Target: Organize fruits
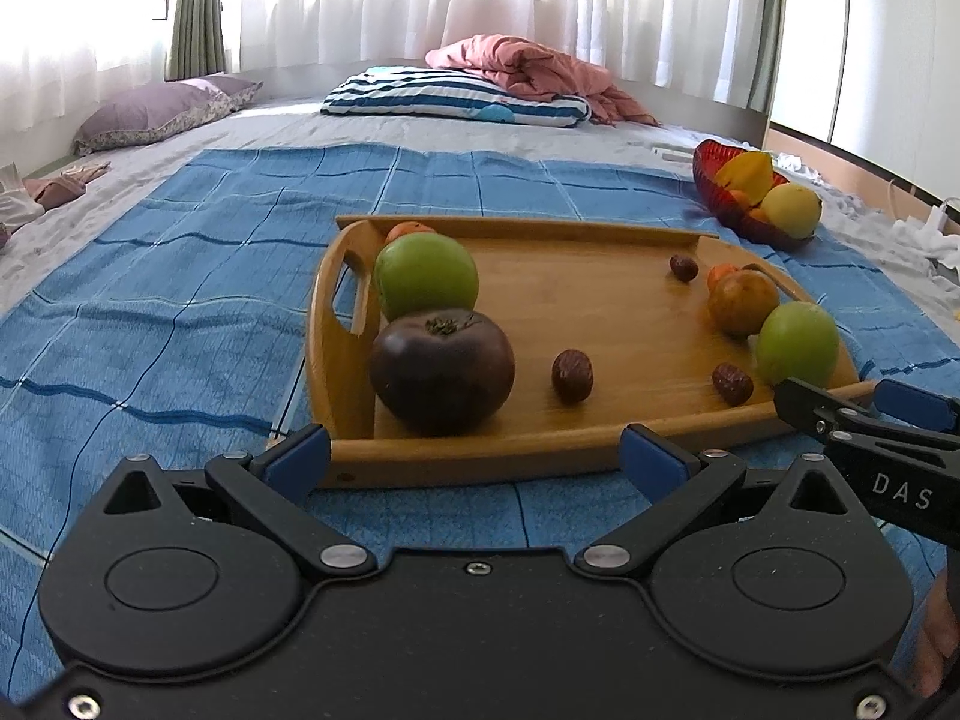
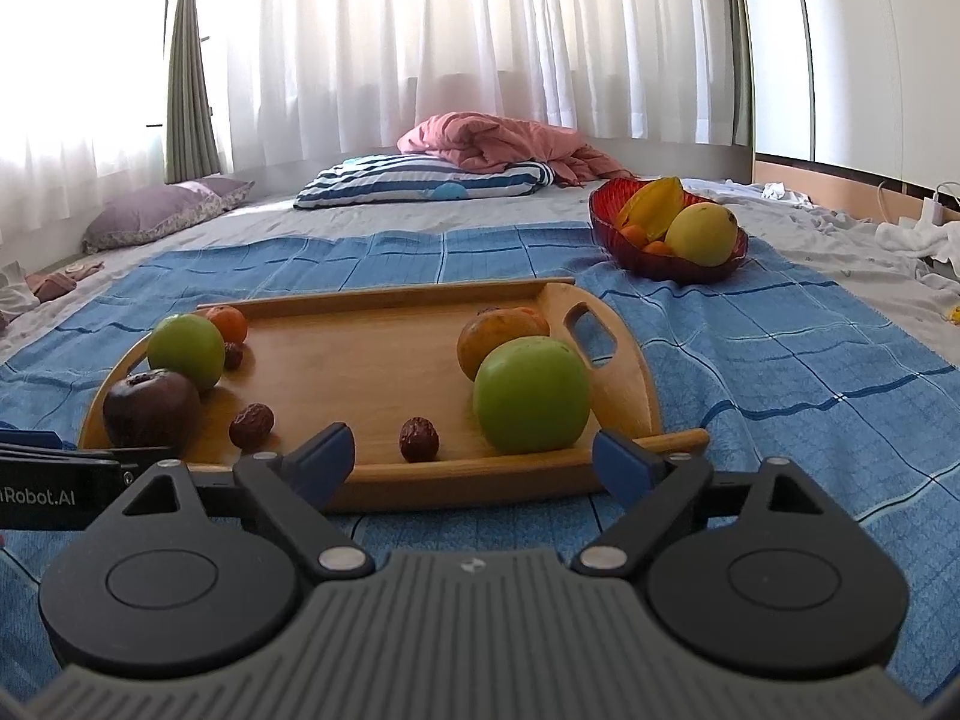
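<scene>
A wooden tray (image 1: 600,312) (image 2: 372,360) lies on a blue cloth. It holds two green apples (image 1: 426,276) (image 2: 531,396), a dark purple tomato (image 1: 441,369) (image 2: 150,408), an orange-brown fruit (image 1: 743,302) (image 2: 498,339), small oranges (image 2: 229,324) and several dried dates (image 1: 572,375) (image 2: 419,439). A red bowl (image 1: 720,192) (image 2: 624,252) with a yellow fruit, starfruit and oranges stands far right. My left gripper (image 1: 477,459) is open and empty at the tray's near edge. My right gripper (image 2: 474,459) is open and empty just before the near edge, right of the left one.
The blue checked cloth (image 1: 180,312) (image 2: 780,372) covers a bed. A striped pillow (image 2: 420,183), a pink blanket (image 2: 504,141) and a purple pillow (image 2: 162,210) lie at the far end before white curtains. White clutter (image 2: 918,240) lies at the right edge.
</scene>
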`<action>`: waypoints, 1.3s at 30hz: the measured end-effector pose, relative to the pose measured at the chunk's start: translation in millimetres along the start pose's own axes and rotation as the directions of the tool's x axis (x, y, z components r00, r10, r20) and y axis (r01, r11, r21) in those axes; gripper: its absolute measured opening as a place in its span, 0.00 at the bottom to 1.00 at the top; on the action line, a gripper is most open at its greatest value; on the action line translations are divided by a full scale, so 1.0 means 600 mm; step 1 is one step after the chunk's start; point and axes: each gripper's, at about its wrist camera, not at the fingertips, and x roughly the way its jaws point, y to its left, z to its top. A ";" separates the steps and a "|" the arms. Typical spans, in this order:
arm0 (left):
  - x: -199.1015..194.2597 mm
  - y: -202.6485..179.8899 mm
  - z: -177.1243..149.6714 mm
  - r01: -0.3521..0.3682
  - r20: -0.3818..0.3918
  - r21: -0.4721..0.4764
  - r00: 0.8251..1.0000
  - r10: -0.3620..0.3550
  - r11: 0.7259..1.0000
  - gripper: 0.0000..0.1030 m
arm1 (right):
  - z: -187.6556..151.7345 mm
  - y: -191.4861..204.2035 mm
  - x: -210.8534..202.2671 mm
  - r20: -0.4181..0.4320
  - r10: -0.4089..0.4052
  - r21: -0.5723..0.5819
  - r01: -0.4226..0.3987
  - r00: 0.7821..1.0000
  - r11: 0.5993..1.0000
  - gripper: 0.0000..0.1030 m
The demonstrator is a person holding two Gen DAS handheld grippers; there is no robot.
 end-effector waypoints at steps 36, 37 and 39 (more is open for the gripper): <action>-0.014 0.023 -0.052 -0.015 -0.047 -0.022 0.999 0.014 1.000 1.00 | -0.041 0.004 -0.026 -0.036 -0.004 -0.015 0.003 0.999 1.000 1.00; -0.016 0.023 -0.053 -0.015 -0.047 -0.023 0.999 0.014 1.000 1.00 | -0.042 0.003 -0.027 -0.038 -0.004 -0.012 0.003 0.999 1.000 1.00; -0.020 0.023 -0.057 -0.014 -0.046 -0.023 0.999 0.013 1.000 1.00 | -0.045 0.001 -0.030 -0.041 -0.004 -0.009 0.004 0.999 1.000 1.00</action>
